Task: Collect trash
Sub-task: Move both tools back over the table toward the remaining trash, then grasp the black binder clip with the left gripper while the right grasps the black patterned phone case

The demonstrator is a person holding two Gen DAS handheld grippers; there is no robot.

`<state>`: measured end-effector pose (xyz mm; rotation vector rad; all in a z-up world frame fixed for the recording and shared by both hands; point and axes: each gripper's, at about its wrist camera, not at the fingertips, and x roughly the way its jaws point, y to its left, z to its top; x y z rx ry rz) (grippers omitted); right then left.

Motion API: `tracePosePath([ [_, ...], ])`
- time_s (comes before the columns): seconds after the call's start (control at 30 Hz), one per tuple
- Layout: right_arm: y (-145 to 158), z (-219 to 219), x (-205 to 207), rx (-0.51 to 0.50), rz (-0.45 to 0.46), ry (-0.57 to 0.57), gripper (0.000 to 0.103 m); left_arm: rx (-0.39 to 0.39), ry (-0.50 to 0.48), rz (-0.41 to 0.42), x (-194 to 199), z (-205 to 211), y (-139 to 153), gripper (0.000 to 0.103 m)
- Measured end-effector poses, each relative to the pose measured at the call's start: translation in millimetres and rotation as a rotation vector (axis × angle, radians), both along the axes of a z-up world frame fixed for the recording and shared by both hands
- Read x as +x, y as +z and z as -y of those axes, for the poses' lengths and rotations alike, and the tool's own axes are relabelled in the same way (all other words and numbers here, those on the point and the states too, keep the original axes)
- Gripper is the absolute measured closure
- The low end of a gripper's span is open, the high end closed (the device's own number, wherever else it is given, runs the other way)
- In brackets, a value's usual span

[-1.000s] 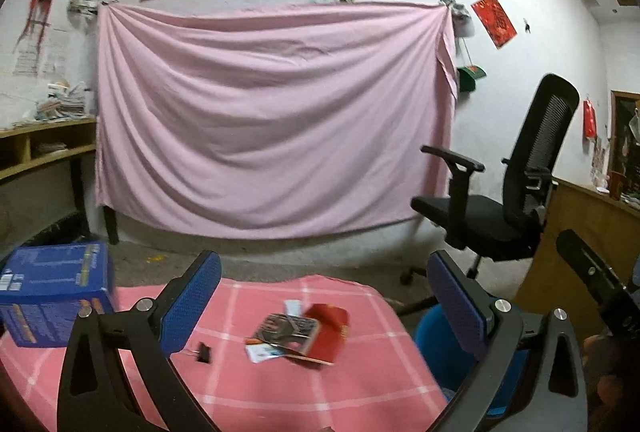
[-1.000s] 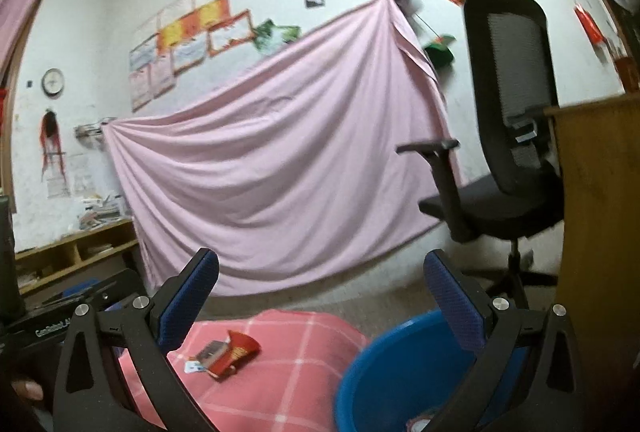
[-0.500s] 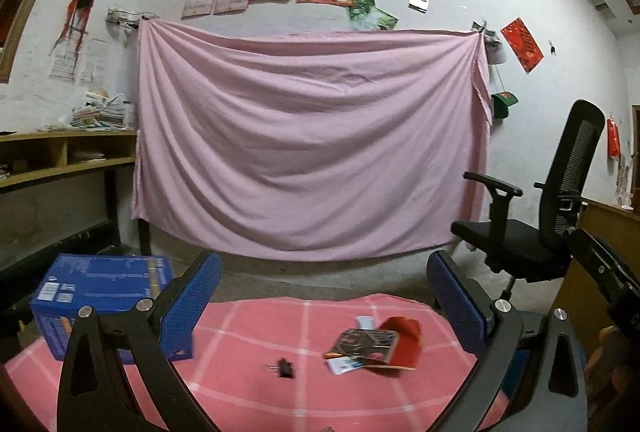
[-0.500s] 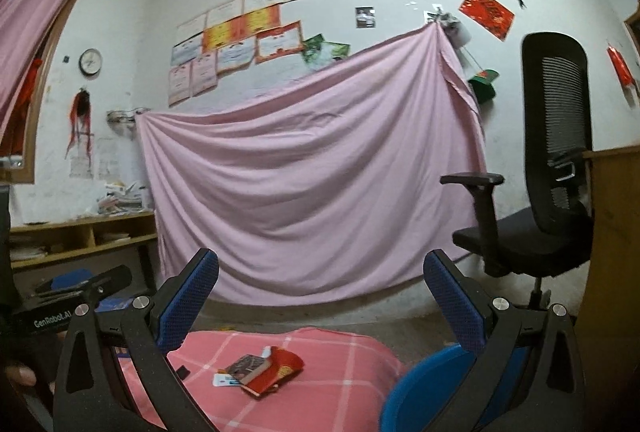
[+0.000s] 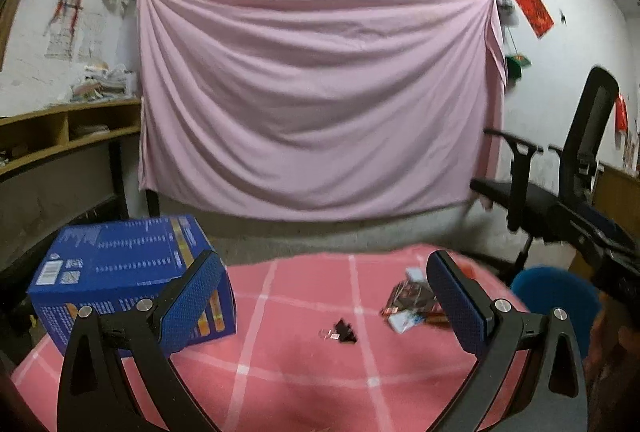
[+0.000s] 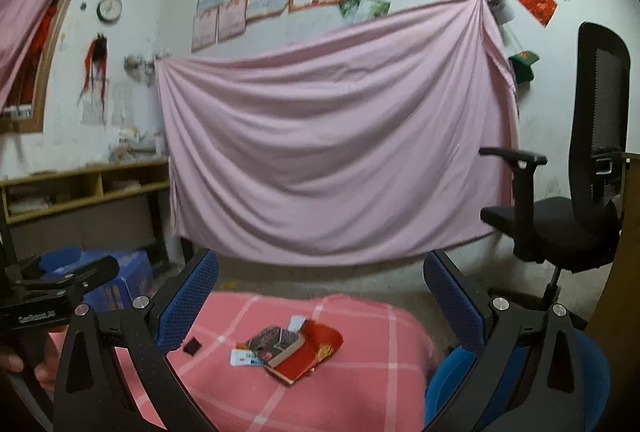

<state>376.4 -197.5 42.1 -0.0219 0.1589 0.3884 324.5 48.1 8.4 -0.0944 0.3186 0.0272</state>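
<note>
- Both cameras have swung back down toward the pink checked tablecloth [image 6: 360,384]; the approach seems to be resuming.
- The left gripper [image 5: 324,296] and right gripper [image 6: 320,292] hang spread wide, empty.
- The wrapper pile [image 6: 292,348] and binder clip [image 5: 342,330] lie mid-cloth, uncollected.
- The blue basin [image 6: 592,364] sits beside the cloth's right edge.

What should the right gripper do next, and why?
Probably lower the right gripper toward the red packet. Its jaws are open and empty, the trash pile lies straight ahead on the pink cloth, and the blue bin sits just right of it.
</note>
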Motion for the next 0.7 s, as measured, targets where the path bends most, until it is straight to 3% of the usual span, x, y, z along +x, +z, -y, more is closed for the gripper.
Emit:
tracePosePath([
  [0.33, -23.7, -16.3, 37.2, -0.078, -0.168, -0.007, 0.0, -0.058, -0.104, -0.254, 49.0, -6.3, -22.5, 0.004],
  [0.4, -28.0, -19.2, 43.4, -0.093, -0.195, 0.014, 0.003, -0.073, -0.131, -0.296, 58.4, -7.1, -24.8, 0.012],
  [0.47, -32.3, -22.1, 49.7, -0.108, -0.227, 0.042, 0.011, -0.089, -0.159, -0.338, 67.1, -7.5, -27.2, 0.026],
  [0.57, -40.1, -31.6, 60.2, -0.139, -0.283, 0.092, 0.023, -0.119, -0.208, -0.413, 81.9, -7.6, -33.8, 0.039],
  [0.7, -50.3, -45.7, 74.7, -0.175, -0.365, 0.17, 0.032, -0.139, -0.258, -0.492, 95.6, -6.9, -41.7, 0.048],
])
